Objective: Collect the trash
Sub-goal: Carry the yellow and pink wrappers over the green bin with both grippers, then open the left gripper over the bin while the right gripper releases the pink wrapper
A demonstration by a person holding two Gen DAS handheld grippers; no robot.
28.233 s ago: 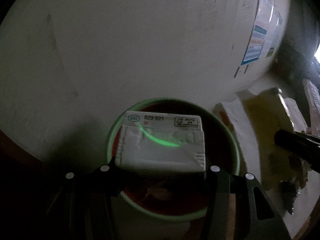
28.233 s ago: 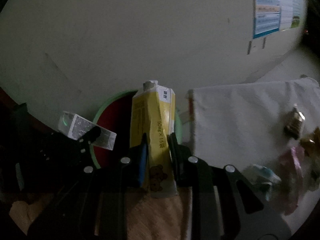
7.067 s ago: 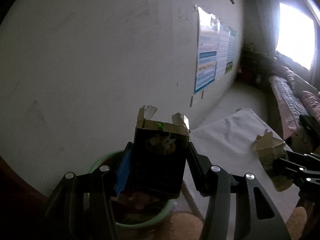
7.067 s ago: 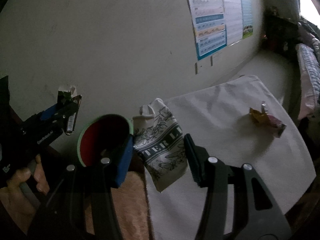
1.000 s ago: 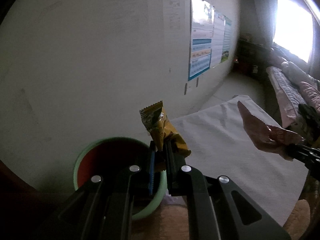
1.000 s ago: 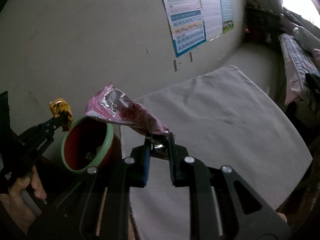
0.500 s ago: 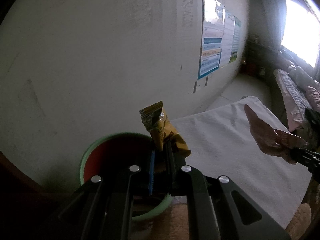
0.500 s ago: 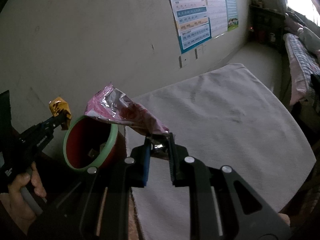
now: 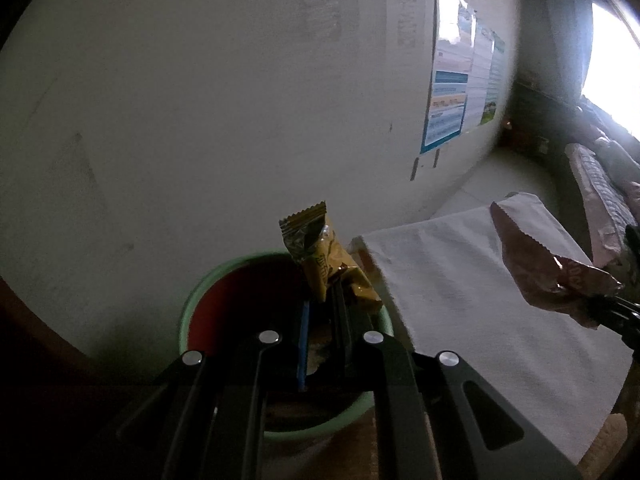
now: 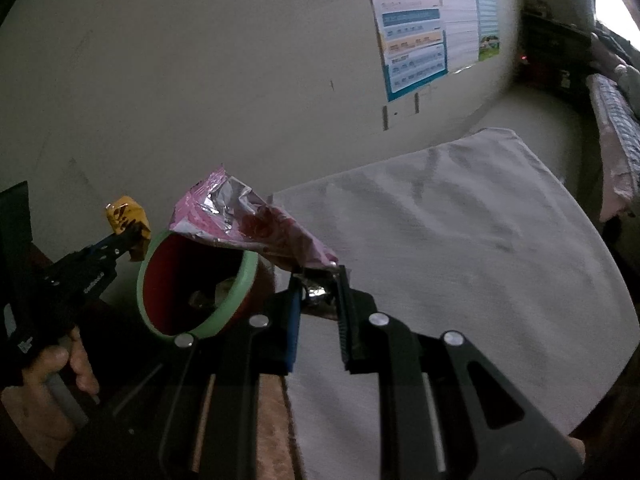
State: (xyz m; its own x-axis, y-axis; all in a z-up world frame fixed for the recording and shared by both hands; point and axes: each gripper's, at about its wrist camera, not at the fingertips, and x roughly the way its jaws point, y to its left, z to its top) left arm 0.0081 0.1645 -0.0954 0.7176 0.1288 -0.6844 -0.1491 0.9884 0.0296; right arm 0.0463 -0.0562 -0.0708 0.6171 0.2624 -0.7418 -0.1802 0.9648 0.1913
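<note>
The left claw (image 9: 322,304) is clamped on a yellow wrapper (image 9: 320,256) right over the bin (image 9: 192,312). The right claw (image 10: 318,292) pinches a pink wrapper (image 10: 248,224) whose far end overhangs the rim, beside the white cloth (image 10: 460,248). Risk: the light foil could flutter out past the rim if let go this high, or the claws could collide.

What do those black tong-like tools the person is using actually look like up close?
Each is a matte black two-finger gripper. The left gripper and the right gripper both have flat angular arms with round silver bolts, a blue pad on one finger and a ribbed black pad on the other. Small white lettering marks the left one's side. No sleeves show.
</note>
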